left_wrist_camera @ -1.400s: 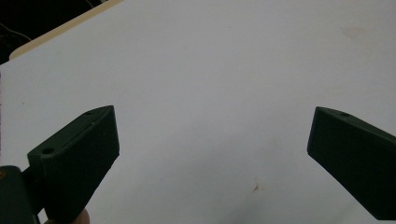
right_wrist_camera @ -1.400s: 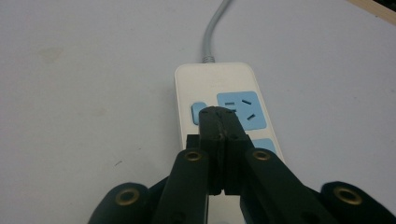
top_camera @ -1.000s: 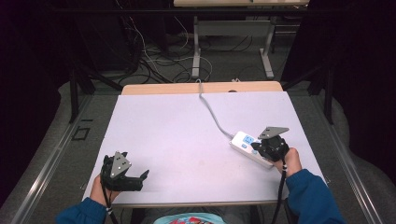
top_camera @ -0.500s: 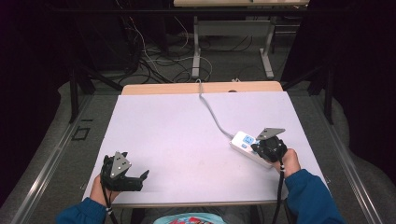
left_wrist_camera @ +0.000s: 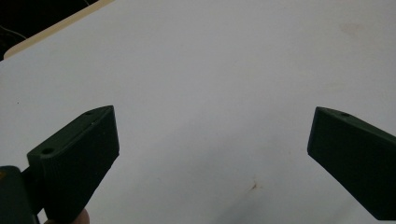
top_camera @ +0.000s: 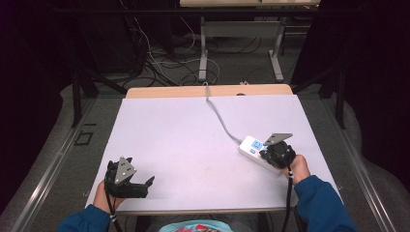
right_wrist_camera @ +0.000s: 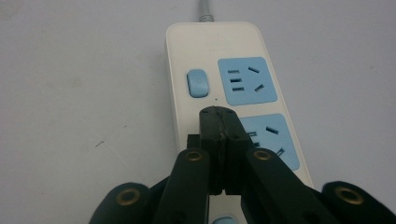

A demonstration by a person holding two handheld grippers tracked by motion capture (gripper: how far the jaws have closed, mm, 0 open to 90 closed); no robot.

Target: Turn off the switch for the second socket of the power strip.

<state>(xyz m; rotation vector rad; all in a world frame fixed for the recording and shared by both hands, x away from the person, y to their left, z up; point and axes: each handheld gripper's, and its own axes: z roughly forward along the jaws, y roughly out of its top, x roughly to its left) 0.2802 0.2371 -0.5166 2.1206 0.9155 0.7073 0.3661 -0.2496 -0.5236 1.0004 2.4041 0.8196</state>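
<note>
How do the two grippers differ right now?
The left gripper has its jaws spread wide; the right gripper has its jaws pressed together. The left gripper hangs over bare table near the front left corner, with nothing between its jaws; the right gripper sits over a white power strip, its tips just short of the blue switch. Both are black, hand-held and carry a grey plate on top.

Beyond the tongs: grey floor, tangled cables, 2 metal desk legs. Dark surroundings either side.
</note>
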